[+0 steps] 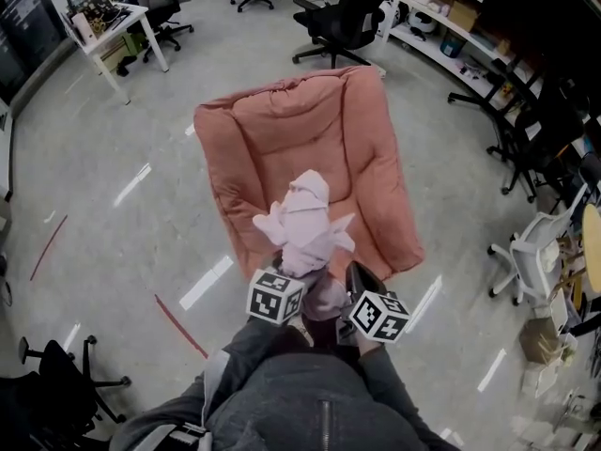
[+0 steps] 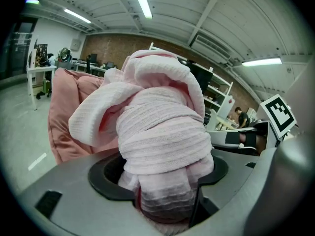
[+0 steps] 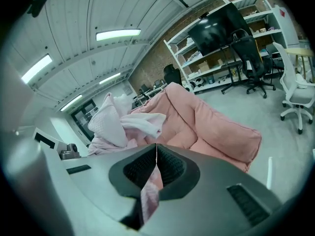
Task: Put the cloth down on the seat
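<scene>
Grey jacket [image 1: 310, 402] lowest, then the left gripper [image 2: 165, 205] clamped on a thick wad of pink cloth [image 1: 305, 224] and the right gripper [image 3: 155, 173] pinching a thin fold. The cloth is carried above the armchair's seat [image 1: 371, 216] (not resting there yet). Next, I judge: lower it and release both.

Person wears grey zip-front jacket [image 1: 310, 407] with grey sleeves [image 1: 246, 350]; left gripper [image 2: 162, 188] and right gripper [image 3: 156, 167] each show smooth grey shell, black jaw pads [image 3: 171, 165], black-and-white square-marker cube [image 1: 275, 297].
</scene>
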`<act>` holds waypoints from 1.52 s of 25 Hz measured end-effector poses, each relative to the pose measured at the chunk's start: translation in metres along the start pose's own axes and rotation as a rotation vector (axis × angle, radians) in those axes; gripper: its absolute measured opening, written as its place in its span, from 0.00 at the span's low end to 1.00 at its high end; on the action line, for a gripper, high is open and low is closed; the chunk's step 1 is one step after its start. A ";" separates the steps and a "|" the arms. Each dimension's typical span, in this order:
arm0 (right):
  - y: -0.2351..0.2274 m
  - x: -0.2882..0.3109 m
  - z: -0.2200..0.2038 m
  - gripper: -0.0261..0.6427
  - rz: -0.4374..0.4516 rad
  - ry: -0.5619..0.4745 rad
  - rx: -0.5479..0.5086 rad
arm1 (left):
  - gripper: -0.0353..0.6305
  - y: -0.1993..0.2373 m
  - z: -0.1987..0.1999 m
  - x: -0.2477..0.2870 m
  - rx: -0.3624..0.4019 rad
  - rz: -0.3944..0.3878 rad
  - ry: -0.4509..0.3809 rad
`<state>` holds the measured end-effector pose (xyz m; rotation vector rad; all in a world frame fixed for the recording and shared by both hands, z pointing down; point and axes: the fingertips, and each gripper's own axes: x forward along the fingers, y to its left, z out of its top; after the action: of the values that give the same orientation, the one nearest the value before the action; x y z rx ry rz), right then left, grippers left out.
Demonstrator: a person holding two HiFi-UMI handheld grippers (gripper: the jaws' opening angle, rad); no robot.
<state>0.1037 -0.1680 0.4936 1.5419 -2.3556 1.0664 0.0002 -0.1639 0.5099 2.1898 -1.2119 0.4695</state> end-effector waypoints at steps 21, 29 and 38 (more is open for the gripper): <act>-0.049 0.108 0.058 0.06 0.065 0.120 -0.013 | 0.57 0.065 0.051 0.099 -0.092 0.126 0.018; -0.070 0.153 0.068 0.06 0.069 0.181 -0.029 | 0.57 0.094 0.064 0.138 -0.113 0.174 0.025; -0.081 0.206 0.079 0.06 0.131 0.235 -0.087 | 0.57 0.121 0.063 0.183 -0.120 0.201 0.042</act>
<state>0.0959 -0.3901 0.5698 1.1767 -2.3321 1.0892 -0.0049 -0.3727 0.6024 1.9574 -1.4075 0.5080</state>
